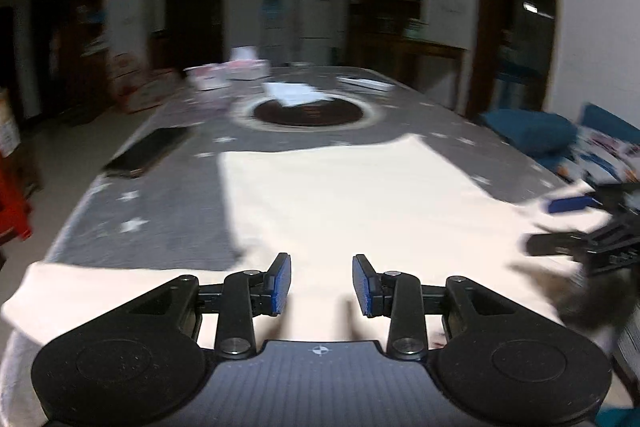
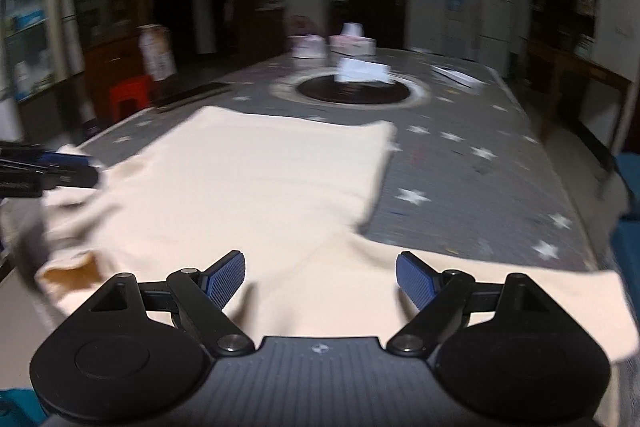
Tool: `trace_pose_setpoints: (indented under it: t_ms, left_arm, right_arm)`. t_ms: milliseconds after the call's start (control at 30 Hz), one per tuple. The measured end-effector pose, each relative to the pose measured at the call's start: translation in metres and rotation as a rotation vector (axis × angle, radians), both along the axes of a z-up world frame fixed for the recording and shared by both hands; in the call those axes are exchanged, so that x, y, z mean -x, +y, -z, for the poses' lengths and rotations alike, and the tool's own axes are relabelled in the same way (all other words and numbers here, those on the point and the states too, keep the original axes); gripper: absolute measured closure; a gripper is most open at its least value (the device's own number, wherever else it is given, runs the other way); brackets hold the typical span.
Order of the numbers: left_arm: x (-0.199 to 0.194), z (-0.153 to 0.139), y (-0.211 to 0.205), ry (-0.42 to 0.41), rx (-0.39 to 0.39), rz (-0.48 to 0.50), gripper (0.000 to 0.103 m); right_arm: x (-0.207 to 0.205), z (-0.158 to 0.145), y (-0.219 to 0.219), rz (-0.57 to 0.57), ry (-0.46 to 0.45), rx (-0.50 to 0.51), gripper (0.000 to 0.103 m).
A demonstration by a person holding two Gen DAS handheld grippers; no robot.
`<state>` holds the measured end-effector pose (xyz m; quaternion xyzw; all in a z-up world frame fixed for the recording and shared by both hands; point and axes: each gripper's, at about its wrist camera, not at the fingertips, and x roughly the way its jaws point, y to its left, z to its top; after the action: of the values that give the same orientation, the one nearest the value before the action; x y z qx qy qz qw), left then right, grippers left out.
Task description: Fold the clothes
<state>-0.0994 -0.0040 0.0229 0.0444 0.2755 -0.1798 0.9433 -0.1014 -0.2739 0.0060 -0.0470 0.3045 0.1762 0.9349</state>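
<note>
cream shirt [image 1: 340, 195]: flat on table [image 1: 152, 227], 12 o'clock of you | soft, light, slides easily; pinch sleeve edges | left tongs [image 1: 322, 283] part-spread, empty | right tongs [image 2: 320, 277] wide apart, empty

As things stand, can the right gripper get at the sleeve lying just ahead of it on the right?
Probably yes. The right gripper is open and empty above the cream shirt, and the sleeve lies flat at the table's near edge with nothing between.
</note>
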Motion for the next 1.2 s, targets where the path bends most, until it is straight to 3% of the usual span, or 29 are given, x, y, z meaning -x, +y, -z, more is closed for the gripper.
trace_pose_setpoints:
  t_ms: [400,567,767,1033,1200]
  left_arm:
    - [0.031,0.021,-0.036,0.024,-0.098,0.216,0.066]
    - [0.033,0.022,-0.032,0.023,-0.103,0.226,0.064]
    - [0.032,0.017,-0.031,0.021,-0.100,0.231,0.062]
    - [0.020,0.002,-0.020,-0.005,-0.070,0.184,0.060]
    - [0.004,0.003,-0.030,0.003,-0.044,0.184,0.060]
  right_arm:
    - [0.022,0.005,0.050,-0.264,-0.014,0.144,0.018]
    - [0.034,0.004,0.053,-0.320,-0.015,0.181,0.018]
    - [0.020,-0.008,0.054,-0.264,-0.061,0.123,0.018]
    - [0.018,0.008,0.067,-0.347,-0.018,0.138,0.019]
    - [0.012,0.001,0.050,-0.313,0.018,0.052,0.019]
